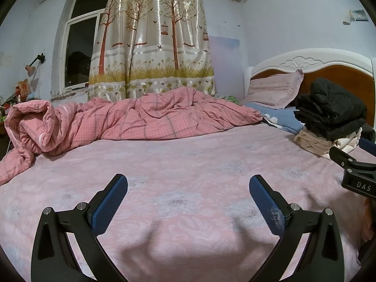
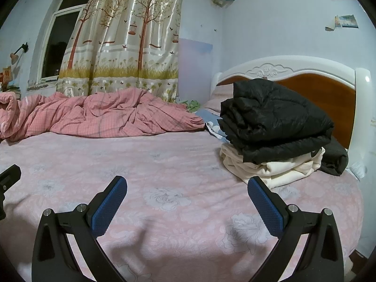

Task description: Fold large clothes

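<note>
Both the left gripper (image 1: 188, 196) and the right gripper (image 2: 186, 198) hover wide open and empty over the bare pink bed (image 2: 164, 164), probably between garments. The folded black jacket (image 2: 277, 122) sits stacked on the cream garment (image 2: 277, 169) at 2 o'clock by the headboard (image 2: 317, 82), seemingly to keep the working area free.

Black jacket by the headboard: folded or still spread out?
Folded. The black jacket lies in stacked layers on top of a folded cream garment, forming a compact pile on the bed. Neither claw touches it.
</note>
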Available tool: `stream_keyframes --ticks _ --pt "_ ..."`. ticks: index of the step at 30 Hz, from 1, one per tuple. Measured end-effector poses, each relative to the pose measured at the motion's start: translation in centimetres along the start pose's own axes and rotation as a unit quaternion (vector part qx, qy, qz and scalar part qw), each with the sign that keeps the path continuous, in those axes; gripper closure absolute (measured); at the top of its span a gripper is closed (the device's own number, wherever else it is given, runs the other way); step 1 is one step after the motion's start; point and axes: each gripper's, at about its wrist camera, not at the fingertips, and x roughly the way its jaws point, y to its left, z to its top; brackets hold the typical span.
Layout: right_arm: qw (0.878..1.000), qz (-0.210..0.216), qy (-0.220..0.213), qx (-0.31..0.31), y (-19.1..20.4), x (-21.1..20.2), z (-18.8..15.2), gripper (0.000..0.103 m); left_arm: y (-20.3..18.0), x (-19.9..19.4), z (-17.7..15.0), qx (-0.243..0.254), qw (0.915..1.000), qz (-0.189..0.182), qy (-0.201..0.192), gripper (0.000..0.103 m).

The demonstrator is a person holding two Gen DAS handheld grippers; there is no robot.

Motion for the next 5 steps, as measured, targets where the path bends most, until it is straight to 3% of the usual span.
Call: stream_keyframes --ticks 5 --pt "1.0 0.0 0.003 -0.002 0.01 0.04 -0.01 0.0 -0.08 0.02 0.02 0.0 1.0 0.0 0.0 0.0"
